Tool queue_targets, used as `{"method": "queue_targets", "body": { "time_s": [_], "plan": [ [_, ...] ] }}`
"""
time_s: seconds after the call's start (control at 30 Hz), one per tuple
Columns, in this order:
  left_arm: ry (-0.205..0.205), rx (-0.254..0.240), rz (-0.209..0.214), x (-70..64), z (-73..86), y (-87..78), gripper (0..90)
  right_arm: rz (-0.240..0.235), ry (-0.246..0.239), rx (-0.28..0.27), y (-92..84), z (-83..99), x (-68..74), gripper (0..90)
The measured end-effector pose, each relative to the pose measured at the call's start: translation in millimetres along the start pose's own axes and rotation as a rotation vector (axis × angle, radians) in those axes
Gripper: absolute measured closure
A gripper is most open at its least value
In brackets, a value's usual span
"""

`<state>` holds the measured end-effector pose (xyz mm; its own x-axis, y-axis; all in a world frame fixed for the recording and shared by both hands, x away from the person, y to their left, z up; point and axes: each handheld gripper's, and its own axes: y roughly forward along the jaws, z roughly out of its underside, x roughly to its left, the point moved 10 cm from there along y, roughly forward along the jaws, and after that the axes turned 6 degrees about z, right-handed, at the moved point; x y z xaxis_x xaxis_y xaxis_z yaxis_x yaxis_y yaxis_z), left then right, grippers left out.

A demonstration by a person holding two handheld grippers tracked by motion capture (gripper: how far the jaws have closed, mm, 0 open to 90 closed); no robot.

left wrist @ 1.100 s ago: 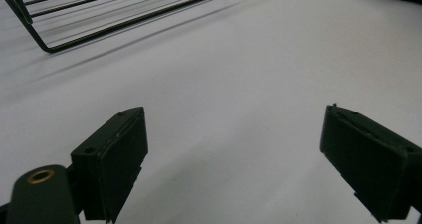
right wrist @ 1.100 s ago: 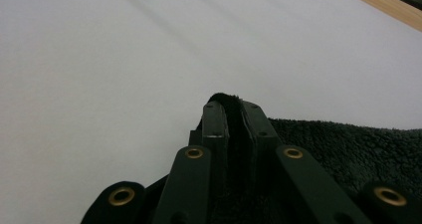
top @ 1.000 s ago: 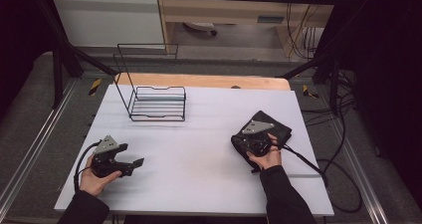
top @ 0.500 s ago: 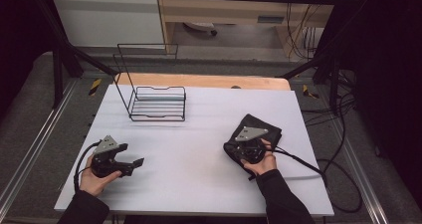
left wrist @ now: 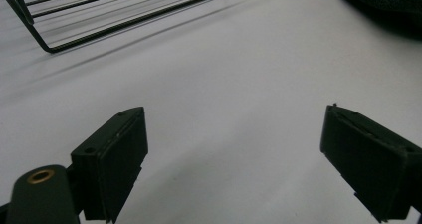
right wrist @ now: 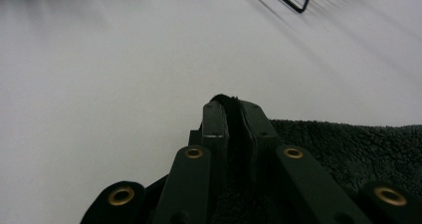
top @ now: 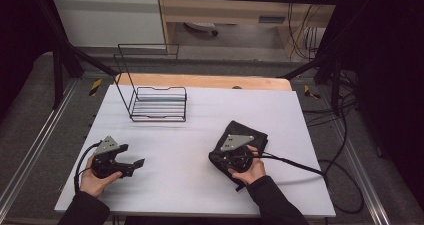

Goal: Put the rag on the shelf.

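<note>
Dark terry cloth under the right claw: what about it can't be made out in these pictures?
- High view: the dark terry cloth is partly covered by the right claw and the hand; its fold and full outline are hidden.
- Right gripper view: the cloth runs off the right and bottom edges; the jaws cover the pinched edge.
- Left gripper view: one dark corner of it at the top right edge, blurred.

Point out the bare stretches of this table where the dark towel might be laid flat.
Widest free patch: mid-table, between the left gripper, the wire rack and the dark towel pinched in the right gripper. Another lies right of the rack, along the far edge. The near right corner is crowded by towel, hand and cable.
</note>
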<state>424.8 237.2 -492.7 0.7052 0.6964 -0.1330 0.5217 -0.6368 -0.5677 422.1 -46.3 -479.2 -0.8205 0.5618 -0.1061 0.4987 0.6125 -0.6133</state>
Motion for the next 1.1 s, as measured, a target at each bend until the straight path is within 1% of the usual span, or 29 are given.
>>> {"method": "queue_targets", "body": {
  "time_s": [0.03, 0.07, 0.1, 0.13, 0.17, 0.2, 0.23, 0.27, 0.3, 0.33, 0.43, 0.53, 0.6, 0.73, 0.87, 0.93, 0.97, 1.0, 1.03, 1.1],
  "plan": [
    [0.000, 0.000, -0.001, 0.1, 0.1, 0.1, 11.2, -0.005, -0.007, 0.001, 0.8, -1.2, 3.4, 82.9],
    [0.000, 0.001, 0.000, 0.1, 0.1, 0.1, 11.3, -0.023, -0.003, -0.004, 2.2, -3.7, 10.2, 83.0],
    [0.000, 0.001, 0.000, 0.0, 0.1, 0.1, 11.3, -0.023, -0.003, -0.004, 2.2, -3.7, 10.2, 83.0],
    [0.000, 0.001, 0.000, -0.1, 0.1, 0.1, 11.3, -0.031, -0.004, -0.004, 3.1, -4.7, 13.5, 82.9],
    [-0.001, 0.001, 0.001, -0.1, 0.0, 0.1, 11.3, -0.037, -0.013, 0.002, 5.4, -6.4, 19.7, 82.9],
    [-0.001, 0.001, 0.001, -0.1, 0.0, 0.0, 11.3, -0.037, -0.013, 0.002, 5.4, -6.4, 19.7, 82.9],
    [-0.002, 0.000, 0.001, -0.1, 0.0, 0.0, 11.3, -0.042, -0.017, 0.003, 6.6, -7.3, 22.7, 82.9],
    [-0.002, 0.001, 0.002, -0.2, 0.0, 0.0, 11.3, -0.057, -0.017, 0.004, 8.8, -9.3, 29.1, 82.9],
    [-0.002, 0.000, 0.003, -0.2, 0.0, 0.0, 11.3, -0.057, -0.017, 0.004, 8.8, -9.3, 29.1, 82.9],
    [-0.002, 0.001, 0.002, -0.2, 0.0, 0.0, 11.3, -0.060, -0.019, 0.005, 10.0, -10.4, 32.2, 82.9],
    [-0.003, 0.002, 0.003, -0.3, 0.1, 0.0, 11.2, -0.084, -0.020, 0.001, 12.9, -13.1, 41.6, 83.0],
    [-0.004, 0.002, 0.004, -0.3, 0.0, 0.0, 11.2, -0.102, -0.036, 0.008, 16.3, -14.3, 51.5, 82.9],
    [-0.007, 0.000, 0.004, -0.5, -0.2, -0.1, 11.2, -0.123, -0.033, 0.006, 18.0, -14.9, 57.9, 82.9],
    [-0.011, 0.000, 0.006, -0.6, -0.1, 0.2, 11.2, -0.137, -0.053, 0.012, 20.7, -15.6, 66.9, 82.9],
    [-0.010, 0.006, 0.009, -1.1, 0.2, 0.0, 11.3, -0.149, -0.053, 0.024, 25.4, -12.7, 72.2, 82.4],
    [-0.014, 0.005, 0.010, -1.6, 0.1, -0.1, 11.2, -0.150, -0.036, 0.041, 31.8, -8.1, 72.6, 78.0],
    [-0.015, 0.005, 0.011, -1.7, -0.1, -0.1, 11.2, -0.150, -0.036, 0.041, 31.8, -8.1, 72.6, 78.0],
    [-0.017, 0.006, 0.011, -1.8, -0.2, -0.2, 11.2, -0.158, -0.018, 0.047, 33.7, -7.1, 73.6, 74.4],
    [-0.019, 0.006, 0.011, -2.1, -0.6, -0.2, 11.2, -0.156, -0.009, 0.045, 34.7, -6.9, 73.6, 68.7],
    [-0.019, 0.006, 0.014, -3.5, -1.5, -0.1, 11.2, -0.148, -0.003, 0.041, 33.1, -8.0, 71.6, 63.1]
  ]
}}
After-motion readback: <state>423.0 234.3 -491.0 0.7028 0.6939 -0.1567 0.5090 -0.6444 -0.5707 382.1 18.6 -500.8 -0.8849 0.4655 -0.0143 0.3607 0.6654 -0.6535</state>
